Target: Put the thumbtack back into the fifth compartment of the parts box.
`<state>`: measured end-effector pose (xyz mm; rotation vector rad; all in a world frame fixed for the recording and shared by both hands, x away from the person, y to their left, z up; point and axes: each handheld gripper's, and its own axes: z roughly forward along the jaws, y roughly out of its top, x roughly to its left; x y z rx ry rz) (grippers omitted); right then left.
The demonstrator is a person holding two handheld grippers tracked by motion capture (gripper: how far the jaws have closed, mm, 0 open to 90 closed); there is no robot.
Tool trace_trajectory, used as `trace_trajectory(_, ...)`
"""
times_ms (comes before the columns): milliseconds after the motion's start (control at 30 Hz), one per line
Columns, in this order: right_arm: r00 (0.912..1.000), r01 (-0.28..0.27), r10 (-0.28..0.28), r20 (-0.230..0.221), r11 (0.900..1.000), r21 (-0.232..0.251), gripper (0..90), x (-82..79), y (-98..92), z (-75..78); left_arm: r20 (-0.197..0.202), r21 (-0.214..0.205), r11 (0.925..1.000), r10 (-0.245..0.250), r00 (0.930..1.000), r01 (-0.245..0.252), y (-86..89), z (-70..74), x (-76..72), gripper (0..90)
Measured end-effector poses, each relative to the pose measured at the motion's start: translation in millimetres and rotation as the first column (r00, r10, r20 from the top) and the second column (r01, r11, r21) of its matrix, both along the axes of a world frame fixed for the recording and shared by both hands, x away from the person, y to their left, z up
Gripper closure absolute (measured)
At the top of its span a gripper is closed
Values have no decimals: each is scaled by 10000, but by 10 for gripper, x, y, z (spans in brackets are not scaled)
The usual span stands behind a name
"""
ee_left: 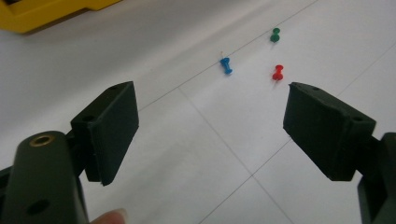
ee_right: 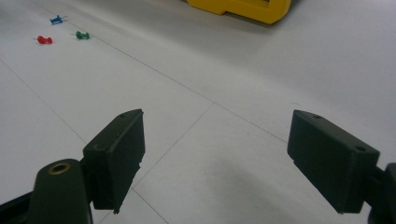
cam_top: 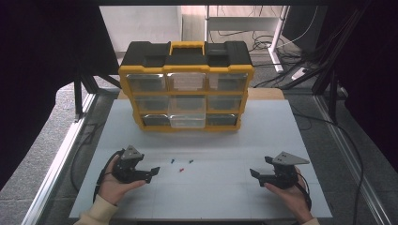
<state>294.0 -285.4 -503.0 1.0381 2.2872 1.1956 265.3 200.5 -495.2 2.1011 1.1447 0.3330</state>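
Three pushpins lie on the white table (cam_top: 220, 140) between my grippers: a blue one (cam_top: 172, 161), a green one (cam_top: 191, 161) and a red one (cam_top: 180, 170). My left gripper (cam_top: 149, 168) is open a short way left of them, and its own view has the blue pin (ee_left: 226, 65), green pin (ee_left: 275, 35) and red pin (ee_left: 278, 72) ahead of its spread jaws (ee_left: 210, 100). My right gripper (cam_top: 262, 167) is open farther right, nothing between its jaws (ee_right: 217, 121). Far off at its upper left lie the blue pin (ee_right: 56, 20), red pin (ee_right: 44, 40) and green pin (ee_right: 82, 35).
A yellow and black organizer (cam_top: 186, 89) with clear drawers stands at the back middle of the table; its bottom middle drawer (cam_top: 187, 120) looks pulled out slightly. Its yellow base edge (ee_left: 42, 14) (ee_right: 247, 8) appears in both gripper views. Cables and frame legs lie beyond the table.
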Motion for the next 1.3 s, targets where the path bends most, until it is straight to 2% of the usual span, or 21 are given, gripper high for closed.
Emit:
trace_trajectory(233, 9999, -156, 156, 60, 9998, -88, 192, -3, 24, -4, -288, 70, 9999, -105, 9995, 107, -80, 12, 85, 192)
trace_trajectory(533, 9999, -94, 97, 105, 9997, -227, 192, 29, 30, -14, -595, 421, 9987, -278, 9978, 304, -160, 21, 205, 199)
trace_trajectory(867, 10000, -55, 56, 39, 9995, -320, 190, 21, 30, -22, -1227, 840, 9948, -476, 9913, 581, -335, -20, 358, 206)
trace_trajectory(1300, 10000, 35, -36, -9, 9993, -367, 190, 29, 19, -31, -1458, 1118, 9911, -559, 9877, 726, -505, -42, 513, 222)
